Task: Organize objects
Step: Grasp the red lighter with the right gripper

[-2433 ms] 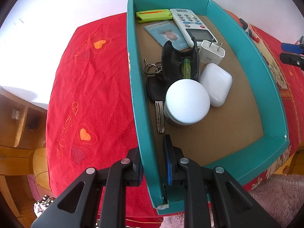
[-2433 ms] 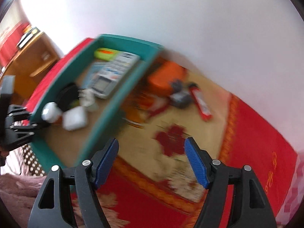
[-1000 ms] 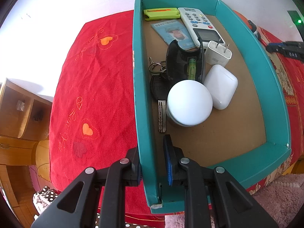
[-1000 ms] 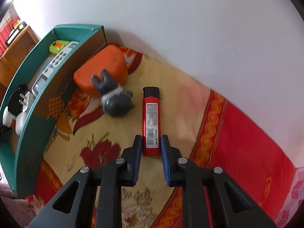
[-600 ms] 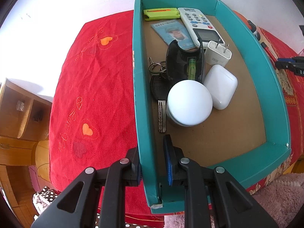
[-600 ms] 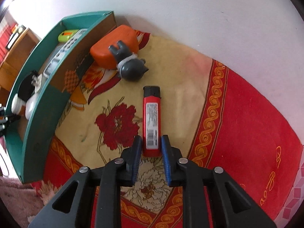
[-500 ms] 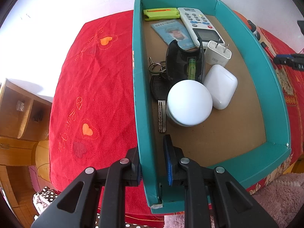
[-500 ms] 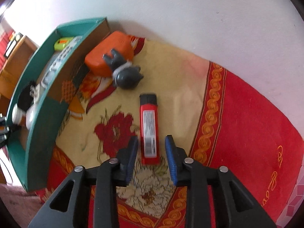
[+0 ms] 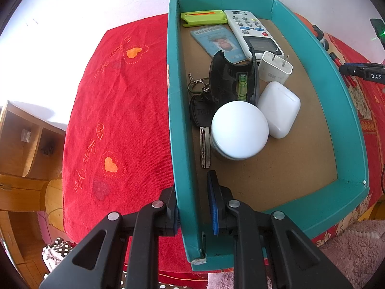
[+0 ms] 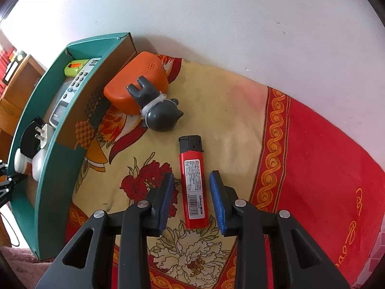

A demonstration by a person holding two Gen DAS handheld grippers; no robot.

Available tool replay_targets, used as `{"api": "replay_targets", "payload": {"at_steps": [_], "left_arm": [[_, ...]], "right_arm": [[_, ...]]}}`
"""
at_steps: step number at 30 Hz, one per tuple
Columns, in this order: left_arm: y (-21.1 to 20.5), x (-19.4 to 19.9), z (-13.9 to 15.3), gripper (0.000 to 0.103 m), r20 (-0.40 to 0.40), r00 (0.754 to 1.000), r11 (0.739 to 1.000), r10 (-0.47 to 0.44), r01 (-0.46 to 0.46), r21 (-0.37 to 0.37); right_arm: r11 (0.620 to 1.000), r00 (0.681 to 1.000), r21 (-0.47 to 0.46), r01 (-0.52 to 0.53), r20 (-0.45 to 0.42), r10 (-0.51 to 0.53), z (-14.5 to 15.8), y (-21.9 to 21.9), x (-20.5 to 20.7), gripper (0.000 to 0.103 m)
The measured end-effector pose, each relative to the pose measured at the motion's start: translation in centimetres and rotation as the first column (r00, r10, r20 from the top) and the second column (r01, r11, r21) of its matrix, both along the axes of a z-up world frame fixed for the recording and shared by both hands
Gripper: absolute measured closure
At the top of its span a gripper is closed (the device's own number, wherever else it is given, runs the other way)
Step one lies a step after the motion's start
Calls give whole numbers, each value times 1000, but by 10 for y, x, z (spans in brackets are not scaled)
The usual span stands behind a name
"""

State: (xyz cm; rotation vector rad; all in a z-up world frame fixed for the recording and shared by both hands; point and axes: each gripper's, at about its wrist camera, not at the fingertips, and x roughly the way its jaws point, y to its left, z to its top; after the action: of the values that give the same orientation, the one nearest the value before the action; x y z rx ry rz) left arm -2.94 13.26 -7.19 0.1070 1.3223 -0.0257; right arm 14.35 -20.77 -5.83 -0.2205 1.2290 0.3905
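A red lighter [image 10: 193,187] with a black cap lies flat on the flowered cloth [image 10: 240,132]. My right gripper [image 10: 191,175] straddles its lower half, open, with a gap on each side of the lighter. My left gripper [image 9: 191,185] is shut on the left wall of the teal box [image 9: 178,120], one finger outside and one inside. The box holds a white round jar [image 9: 239,130], an earbud case [image 9: 280,109], a charger plug [image 9: 275,69], a remote [image 9: 252,36], a card [image 9: 219,43], keys [image 9: 202,110] and a green item [image 9: 203,18].
An orange case [image 10: 137,84] and a grey cat figure [image 10: 156,110] lie on the cloth between the teal box [image 10: 48,168] and the lighter. A white wall runs behind. Wooden shelves [image 9: 21,149] stand at the left, past the red heart-print cloth [image 9: 120,110].
The right jaws, shut on the lighter a second ago, have parted and the lighter now lies free between them. The left gripper and the box have not moved.
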Motion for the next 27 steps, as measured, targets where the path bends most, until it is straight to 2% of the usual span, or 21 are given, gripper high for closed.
{"api": "replay_targets", "payload": {"at_steps": [3,8,14,21,27], "left_arm": [[-1,0,0,87,0,1000,1000,-4,4,2],[-2,0,1,87,2,1000,1000,-11,11,5],[-3,-1,1,87,5,1000,1000,-20,20,7],[-4,-2,1,87,7,1000,1000,-28,28,7],[-5,-2,1,87,9,999,999,-36,36,9]], "right_arm": [[1000,1000,-28,-3,19,4,-6,20,-17,76],[1000,999,-14,26,26,-26,-11,13,-25,81],[999,999,-16,39,31,-39,-16,12,-27,82],[998,999,-30,53,8,-53,-5,8,-26,81],[997,997,8,83,-7,-82,-4,5,-20,79]]}}
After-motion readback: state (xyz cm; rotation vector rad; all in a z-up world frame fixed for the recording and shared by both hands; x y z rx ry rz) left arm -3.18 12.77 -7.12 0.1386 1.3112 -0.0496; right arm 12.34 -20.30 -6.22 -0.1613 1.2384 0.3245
